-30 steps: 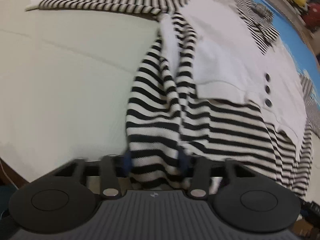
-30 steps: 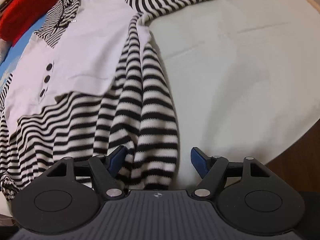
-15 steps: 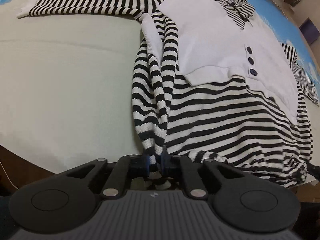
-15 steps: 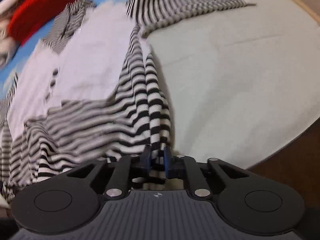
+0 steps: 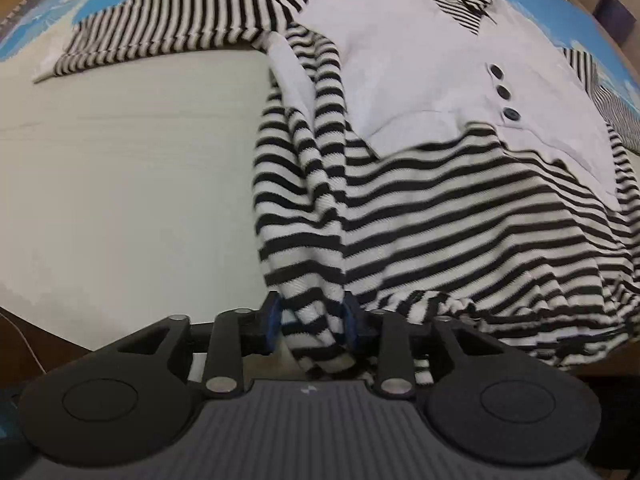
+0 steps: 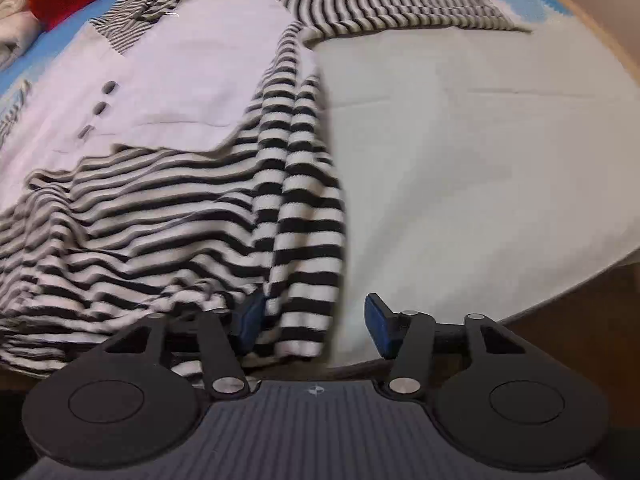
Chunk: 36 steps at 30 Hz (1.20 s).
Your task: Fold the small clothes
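Jaws reopened – hem [image 5: 316, 336] (edge hidden)

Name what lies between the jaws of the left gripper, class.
In the left wrist view, a bunched fold of the striped top's hem sits between the left gripper's jaws, which have just been opening.

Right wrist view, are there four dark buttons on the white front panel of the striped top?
No, only three dark buttons show, in a slanted row on the white panel of the striped top.
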Each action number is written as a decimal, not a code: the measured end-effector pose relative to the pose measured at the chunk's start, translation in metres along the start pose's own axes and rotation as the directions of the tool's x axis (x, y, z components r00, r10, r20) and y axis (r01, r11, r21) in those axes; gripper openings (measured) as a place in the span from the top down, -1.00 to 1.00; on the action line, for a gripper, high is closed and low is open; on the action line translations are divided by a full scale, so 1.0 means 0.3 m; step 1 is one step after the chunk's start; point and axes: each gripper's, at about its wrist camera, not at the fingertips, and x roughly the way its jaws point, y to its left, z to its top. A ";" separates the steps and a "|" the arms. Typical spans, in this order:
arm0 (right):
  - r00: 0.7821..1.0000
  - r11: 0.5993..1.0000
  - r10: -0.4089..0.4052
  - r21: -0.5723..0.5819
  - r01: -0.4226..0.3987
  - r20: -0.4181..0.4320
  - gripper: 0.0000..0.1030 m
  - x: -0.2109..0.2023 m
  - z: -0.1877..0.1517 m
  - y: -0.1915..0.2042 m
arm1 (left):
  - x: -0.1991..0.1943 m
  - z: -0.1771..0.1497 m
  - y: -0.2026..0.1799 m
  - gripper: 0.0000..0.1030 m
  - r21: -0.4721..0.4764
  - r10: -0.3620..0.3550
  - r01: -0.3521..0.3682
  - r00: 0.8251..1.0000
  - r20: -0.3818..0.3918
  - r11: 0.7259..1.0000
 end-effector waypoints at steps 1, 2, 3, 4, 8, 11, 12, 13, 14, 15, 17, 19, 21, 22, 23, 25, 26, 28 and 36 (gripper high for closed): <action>0.999 1.000 -0.010 0.003 0.010 0.031 -0.14 -0.017 0.007 0.002 | -0.020 0.005 -0.002 0.26 0.001 0.004 -0.004 0.999 0.032 1.000; 0.996 1.000 -0.023 0.002 0.023 0.086 -0.12 -0.045 0.014 0.004 | -0.046 0.009 -0.004 0.27 0.002 -0.001 0.001 0.997 0.073 1.000; 0.991 1.000 -0.031 0.001 0.031 0.134 -0.11 -0.073 0.016 0.006 | -0.071 0.012 -0.005 0.27 0.004 -0.013 0.012 0.994 0.110 1.000; 0.984 0.999 -0.033 -0.001 0.034 0.176 -0.11 -0.097 0.020 0.006 | -0.094 0.014 -0.005 0.26 0.009 -0.033 0.032 0.990 0.140 0.999; 0.995 0.998 -0.044 -0.039 0.048 0.093 -0.19 -0.047 0.023 0.025 | -0.068 0.014 -0.035 0.09 0.056 -0.059 0.054 0.994 0.090 0.997; 0.990 0.988 -0.128 -0.080 0.132 0.062 -0.20 -0.004 0.003 0.055 | -0.006 -0.002 -0.056 -0.02 0.101 0.032 -0.032 0.999 0.003 0.994; 0.984 0.985 -0.143 -0.078 0.151 0.103 -0.19 -0.023 0.010 0.063 | -0.012 0.000 -0.057 -0.04 0.102 0.045 -0.046 0.999 0.012 0.994; 0.976 0.984 -0.152 -0.072 0.165 0.158 -0.18 -0.049 0.019 0.072 | -0.028 0.010 -0.055 -0.04 0.094 0.041 -0.044 0.998 0.038 0.995; 0.965 0.983 -0.157 -0.063 0.173 0.212 -0.18 -0.078 0.027 0.078 | -0.049 0.020 -0.053 -0.04 0.082 0.029 -0.035 0.997 0.074 0.996; 0.948 0.983 -0.160 -0.046 0.179 0.276 -0.18 -0.115 0.036 0.081 | -0.080 0.029 -0.050 -0.06 0.068 0.014 -0.022 0.993 0.117 0.997; 0.918 0.985 -0.156 -0.006 0.170 0.366 -0.19 -0.187 0.045 0.087 | -0.138 0.046 -0.036 -0.19 0.030 -0.011 0.005 0.977 0.212 1.000; 0.883 0.992 -0.124 0.024 0.126 0.452 -0.20 -0.260 0.080 0.088 | -0.194 0.066 -0.028 -0.37 -0.011 -0.015 0.019 0.956 0.292 1.000; 0.854 0.997 -0.077 0.022 0.077 0.515 -0.22 -0.314 0.126 0.096 | -0.236 0.084 -0.023 -0.38 -0.051 0.001 0.018 0.936 0.351 0.999; 0.840 0.999 -0.049 0.013 0.050 0.540 -0.22 -0.340 0.153 0.099 | -0.250 0.115 -0.036 -0.38 -0.065 0.005 0.021 0.928 0.372 0.998; 0.827 1.000 -0.021 -0.001 0.026 0.562 -0.24 -0.358 0.184 0.105 | -0.269 0.126 -0.038 -0.38 -0.076 0.000 0.033 0.917 0.399 0.997; 0.801 0.999 0.014 -0.046 0.018 0.599 -0.26 -0.405 0.245 0.126 | -0.308 0.144 -0.048 -0.41 -0.084 -0.003 0.048 0.886 0.464 0.995; 0.788 0.997 0.024 -0.069 0.023 0.615 -0.28 -0.417 0.277 0.139 | -0.334 0.150 -0.056 -0.43 -0.083 -0.001 0.048 0.871 0.492 0.995; 0.768 0.993 0.050 -0.111 0.027 0.638 -0.32 -0.438 0.332 0.155 | -0.386 0.167 -0.072 -0.56 -0.074 0.003 0.044 0.837 0.547 0.996; 0.806 0.999 0.020 -0.032 -0.001 0.591 -0.27 -0.375 0.384 0.163 | -0.590 0.301 -0.078 -0.60 -0.049 0.052 -0.025 0.726 0.685 0.998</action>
